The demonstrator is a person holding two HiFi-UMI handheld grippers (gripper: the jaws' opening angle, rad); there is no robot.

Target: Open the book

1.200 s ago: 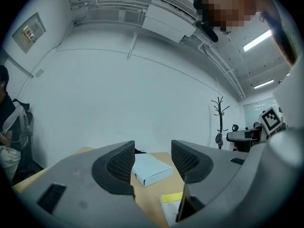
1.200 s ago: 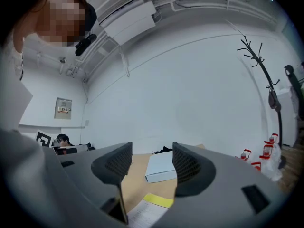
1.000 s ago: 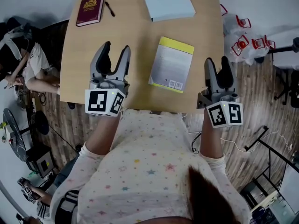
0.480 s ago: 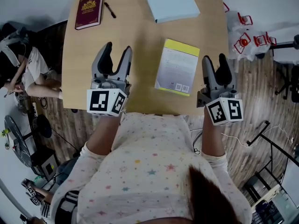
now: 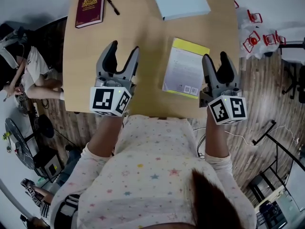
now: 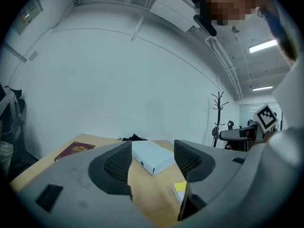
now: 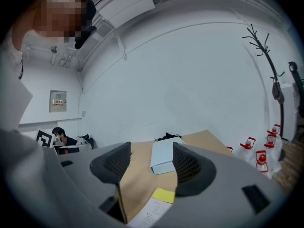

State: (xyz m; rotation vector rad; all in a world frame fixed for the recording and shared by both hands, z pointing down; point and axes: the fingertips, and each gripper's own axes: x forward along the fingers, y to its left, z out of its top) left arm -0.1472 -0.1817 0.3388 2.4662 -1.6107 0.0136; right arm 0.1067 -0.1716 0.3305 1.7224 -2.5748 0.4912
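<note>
The fingers of your left gripper stand spread wide over the light wooden desk, holding and touching nothing; they have just been opening further. Your right gripper also has its fingers apart, less widely in the head view, and they are empty.

The closed white paperback book with the yellow far edge lies flat on the desk between the two grippers, near its near edge and just beside the right fingers. Far left lie a maroon hardcover book and a black pen; a flat white box sits at the far edge.

Compared with a second ago, your right gripper has come in from over the floor to the book's right side. The book is closed as before.
</note>
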